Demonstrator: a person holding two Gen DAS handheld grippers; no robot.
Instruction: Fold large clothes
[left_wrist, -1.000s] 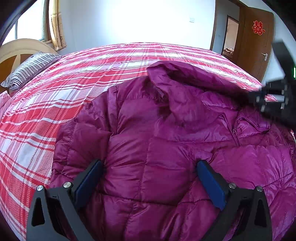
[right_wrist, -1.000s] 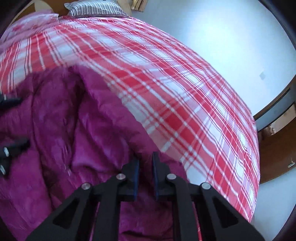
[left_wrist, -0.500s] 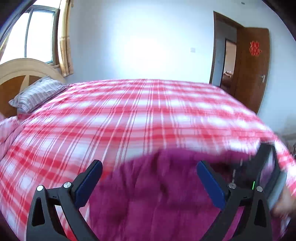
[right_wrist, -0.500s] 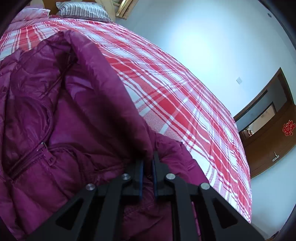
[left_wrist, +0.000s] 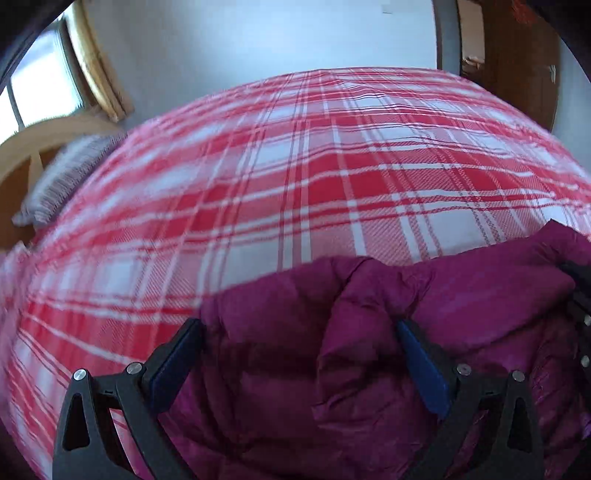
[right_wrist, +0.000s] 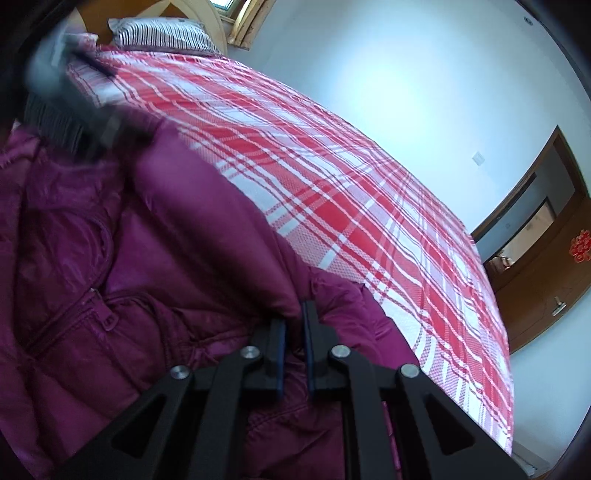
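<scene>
A big purple puffy jacket (left_wrist: 332, 369) lies at the bottom of the left wrist view, on a bed with a red and white checked cover (left_wrist: 314, 177). The left gripper (left_wrist: 299, 354) has its jaws wide apart, one on each side of a raised fold of the jacket. They are not squeezing it. The top edge of the jacket runs across the lower middle of that view. Above it the checked cover is bare all the way to the far edge of the bed.

In the right wrist view the right gripper (right_wrist: 293, 332) has its jaws pressed close together on a thick rolled edge of the jacket. The jacket fills the left half of this view. The cover stretches away bare to the upper left and lower right. A striped pillow (right_wrist: 162, 35) sits at the upper left. A brown door (right_wrist: 546, 266) stands at the right edge.
</scene>
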